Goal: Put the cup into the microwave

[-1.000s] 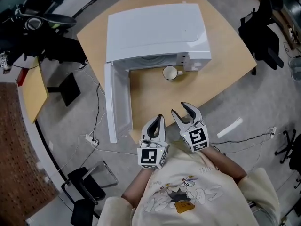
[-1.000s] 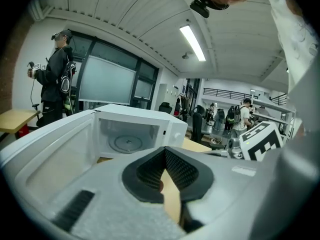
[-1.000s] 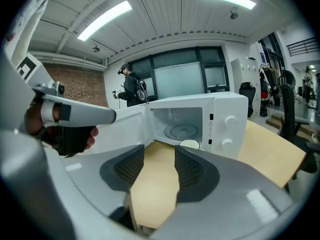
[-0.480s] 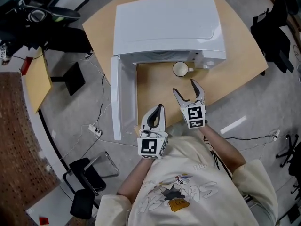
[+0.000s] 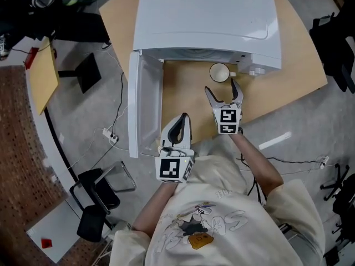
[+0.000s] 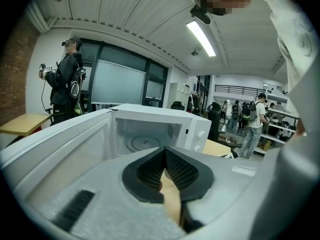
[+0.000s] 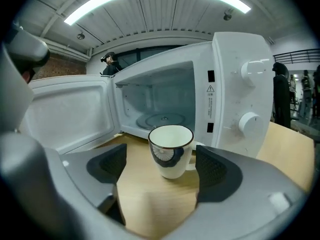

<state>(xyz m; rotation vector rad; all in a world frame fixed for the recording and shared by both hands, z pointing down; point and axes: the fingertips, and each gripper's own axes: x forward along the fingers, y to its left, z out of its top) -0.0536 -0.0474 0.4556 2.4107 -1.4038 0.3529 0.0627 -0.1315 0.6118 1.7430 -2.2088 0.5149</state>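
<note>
A white cup (image 5: 219,72) with a dark pattern (image 7: 171,149) stands upright on the wooden table (image 5: 183,87), just in front of the white microwave (image 5: 208,21). The microwave's door (image 5: 145,104) hangs open to the left, and its cavity with the glass turntable (image 7: 162,119) holds nothing. My right gripper (image 5: 223,90) (image 7: 161,170) is open, its jaws having just been opening. The cup is just ahead of the gap, untouched. My left gripper (image 5: 182,121) (image 6: 165,171) is shut and empty near the table's front edge, beside the open door.
The microwave's control knobs (image 7: 250,69) sit right of the cavity. On the floor are cables and a power strip (image 5: 108,133), a black chair (image 5: 97,215) and a small wooden desk (image 5: 41,71). Several people (image 6: 70,84) stand in the room behind.
My right gripper has moved forward toward the cup and spread its jaws wider. My left gripper has stayed shut near the table's front edge.
</note>
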